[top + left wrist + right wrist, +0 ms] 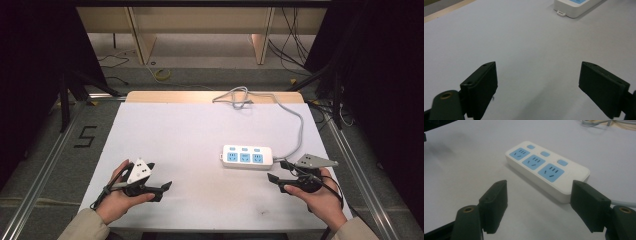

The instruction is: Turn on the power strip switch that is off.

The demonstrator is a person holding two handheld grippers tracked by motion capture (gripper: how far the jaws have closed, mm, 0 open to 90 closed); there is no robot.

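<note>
One power strip [247, 157] was laid flat on the white table [175, 140], right of centre and toward the near edge, with its sockets facing up, presumably so that they could be reached from above. Three blue sockets were counted on it, and three small blue buttons along its far side. Its single grey cord [295, 117] was led from the right end up to the far edge of the table, where it was gathered in a loose tangle, out of the working area.

Two grippers were held low over the near part of the table, one in each hand. The right gripper [279, 171] was kept just beside the strip's right end, its jaws spread wide and holding nothing; this was judged a ready stance for an approach. The left gripper [159, 180] was held well apart from the strip, likewise spread and empty, over bare table.
</note>
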